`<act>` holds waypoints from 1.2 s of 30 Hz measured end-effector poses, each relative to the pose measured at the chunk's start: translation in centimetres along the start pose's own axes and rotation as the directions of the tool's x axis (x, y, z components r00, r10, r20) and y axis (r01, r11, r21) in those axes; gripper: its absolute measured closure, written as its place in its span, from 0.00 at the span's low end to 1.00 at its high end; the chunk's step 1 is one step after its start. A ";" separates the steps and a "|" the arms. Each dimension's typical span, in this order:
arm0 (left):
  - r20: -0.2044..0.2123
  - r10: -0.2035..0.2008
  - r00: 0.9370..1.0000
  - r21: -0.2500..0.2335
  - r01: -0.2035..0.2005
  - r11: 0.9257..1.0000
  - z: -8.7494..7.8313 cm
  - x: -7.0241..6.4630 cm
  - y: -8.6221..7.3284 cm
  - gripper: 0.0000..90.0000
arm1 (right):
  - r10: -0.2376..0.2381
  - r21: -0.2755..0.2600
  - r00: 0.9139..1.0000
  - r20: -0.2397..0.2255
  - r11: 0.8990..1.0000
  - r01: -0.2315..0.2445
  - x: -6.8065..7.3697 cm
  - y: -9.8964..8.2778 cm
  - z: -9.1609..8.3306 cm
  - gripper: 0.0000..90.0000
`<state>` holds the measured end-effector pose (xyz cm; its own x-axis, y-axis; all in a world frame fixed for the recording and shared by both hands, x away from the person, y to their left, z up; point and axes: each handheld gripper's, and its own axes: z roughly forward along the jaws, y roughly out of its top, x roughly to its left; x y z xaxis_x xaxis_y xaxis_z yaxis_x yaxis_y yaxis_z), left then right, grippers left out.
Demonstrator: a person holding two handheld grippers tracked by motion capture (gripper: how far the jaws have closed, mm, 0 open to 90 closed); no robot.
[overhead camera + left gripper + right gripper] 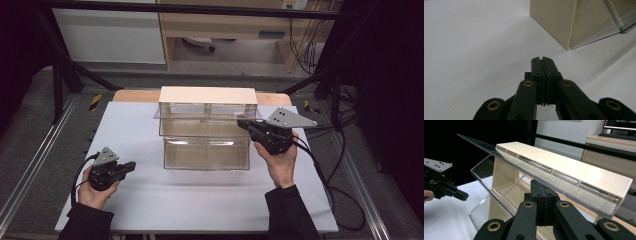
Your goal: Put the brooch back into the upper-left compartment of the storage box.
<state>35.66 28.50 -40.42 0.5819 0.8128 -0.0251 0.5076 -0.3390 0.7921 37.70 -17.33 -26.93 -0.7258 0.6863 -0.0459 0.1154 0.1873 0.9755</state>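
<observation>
One tiered cream-and-clear plastic drawer unit [207, 129] stands upright at the middle of the white tabletop [150, 200], toward its far edge; it has a cream top and side panels and clear acrylic bins stepped forward toward the person. Three clear tiers can be counted in the high view, and the topmost shows a divider at its middle. The right gripper [242, 123] is held at the unit's upper right, its tips at the clear lip of the upper tier; whether they touch it cannot be told. In the right gripper view its black jaws are pressed together with nothing between them, just below the clear front edge [564, 182] under the cream top. The left gripper [131, 165] hangs over the bare tabletop, well apart from the unit's left side, pointing toward it; its jaws are likewise pressed together and empty. The step in hand appears to be working the upper clear bin with the right gripper. To do this well, place the closed tip under or against the clear lip, then move along the line the bin travels, not across it, since acrylic is smooth and the tip may slip off. The unit looks light; bracing its cream side panel [554, 20] with the left gripper would likely keep it from sliding. Count: one drawer unit, two grippers, two hands.
</observation>
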 end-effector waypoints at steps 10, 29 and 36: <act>0.011 0.022 1.000 -0.047 -0.022 0.999 -1.1 -1.1 0.8 0.98 | -0.003 0.002 1.000 -0.002 1.000 0.003 0.0 0.0 0.0 1.00; 0.026 0.050 0.998 -0.123 -0.047 0.991 -2.8 -2.8 2.2 0.98 | -0.002 0.002 1.000 0.001 1.000 0.002 -0.1 0.0 0.0 1.00; 0.034 0.054 0.998 -0.150 -0.048 0.988 -3.2 -3.4 2.7 0.98 | -0.003 -0.001 1.000 0.001 1.000 0.003 0.0 0.0 0.0 1.00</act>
<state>32.94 26.34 -36.24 0.6297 0.7768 -0.0032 0.3780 -0.3029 0.8748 37.74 -17.32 -26.94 -0.7253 0.6866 -0.0490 0.1126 0.1886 0.9756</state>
